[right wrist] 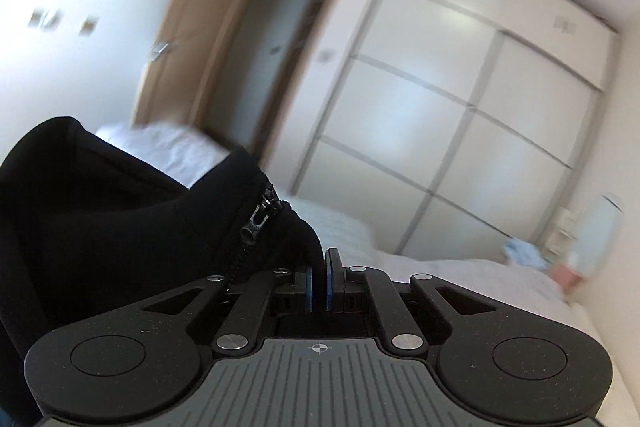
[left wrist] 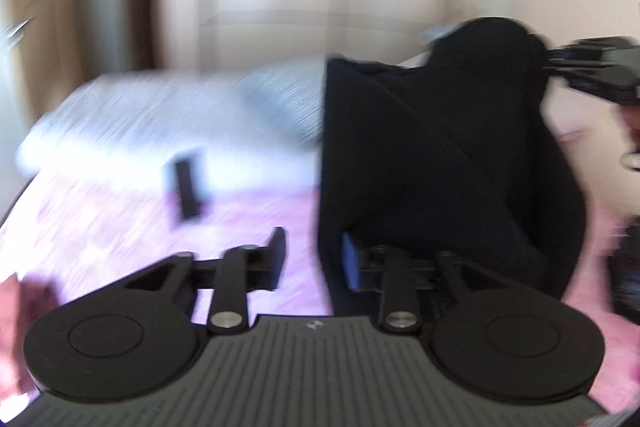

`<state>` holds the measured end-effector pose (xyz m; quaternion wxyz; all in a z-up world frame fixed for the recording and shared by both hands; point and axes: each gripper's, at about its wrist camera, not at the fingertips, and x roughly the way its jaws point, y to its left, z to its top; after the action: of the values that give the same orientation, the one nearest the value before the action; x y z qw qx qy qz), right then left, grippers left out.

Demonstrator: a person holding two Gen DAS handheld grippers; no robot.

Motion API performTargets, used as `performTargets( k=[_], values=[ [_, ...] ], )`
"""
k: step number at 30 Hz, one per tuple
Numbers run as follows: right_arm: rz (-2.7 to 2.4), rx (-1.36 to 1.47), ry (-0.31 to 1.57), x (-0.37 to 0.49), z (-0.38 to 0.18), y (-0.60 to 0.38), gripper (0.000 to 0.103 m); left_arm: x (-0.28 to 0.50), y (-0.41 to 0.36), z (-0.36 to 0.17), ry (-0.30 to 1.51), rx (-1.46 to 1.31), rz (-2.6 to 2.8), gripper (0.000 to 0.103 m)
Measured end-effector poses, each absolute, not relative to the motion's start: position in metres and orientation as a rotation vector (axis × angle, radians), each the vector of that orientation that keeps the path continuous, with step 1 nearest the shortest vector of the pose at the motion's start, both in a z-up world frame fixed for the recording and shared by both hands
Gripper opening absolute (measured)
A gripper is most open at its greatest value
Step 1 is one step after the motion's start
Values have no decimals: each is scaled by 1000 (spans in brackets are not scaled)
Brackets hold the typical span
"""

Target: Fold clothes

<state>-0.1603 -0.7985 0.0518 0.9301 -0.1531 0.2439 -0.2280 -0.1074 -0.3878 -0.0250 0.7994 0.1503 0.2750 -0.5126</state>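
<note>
The black zip-up garment [left wrist: 440, 163] hung lifted above the pink bedsheet [left wrist: 248, 227]; the right gripper [right wrist: 319, 281] had its jaws pressed together, pinching the fabric edge beside the zipper [right wrist: 258, 219]. The left gripper [left wrist: 312, 263] had its jaws spread, the right one touching the garment's lower edge, the left one over bare sheet. A small dark object [left wrist: 187, 187] lay left of the garment, near the white pillows [left wrist: 160, 115].

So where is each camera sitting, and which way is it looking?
Left wrist view: sits on the left gripper, looking across the pink bed to the pillows and wardrobe; its open fingers show.
Right wrist view: sits on the right gripper, tilted up toward the door and wardrobe; its fingers pinch cloth.
Both show the black jacket, the bed and the wardrobe; the left view also catches the right gripper.
</note>
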Motion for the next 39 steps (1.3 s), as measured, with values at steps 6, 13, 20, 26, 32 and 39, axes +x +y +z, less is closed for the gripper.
performTargets(
  k=[6, 13, 20, 26, 32, 39],
  values=[
    [-511, -247, 620, -70, -41, -826, 87, -51, -401, -106, 745, 392, -961, 33],
    [-545, 47, 1000, -149, -169, -750, 87, -145, -448, -198, 717, 710, -1324, 42],
    [-558, 170, 1112, -302, -190, -715, 87, -291, -520, -279, 257, 1156, -1641, 45],
    [-472, 197, 1053, -334, -205, -725, 87, -259, -494, -259, 241, 1105, -1318, 5],
    [-381, 170, 1023, -324, -203, -718, 87, -167, -424, -194, 380, 863, -848, 4],
    [-393, 176, 1031, -319, -225, -725, 87, -65, -329, -161, 631, 704, -304, 39]
  ],
)
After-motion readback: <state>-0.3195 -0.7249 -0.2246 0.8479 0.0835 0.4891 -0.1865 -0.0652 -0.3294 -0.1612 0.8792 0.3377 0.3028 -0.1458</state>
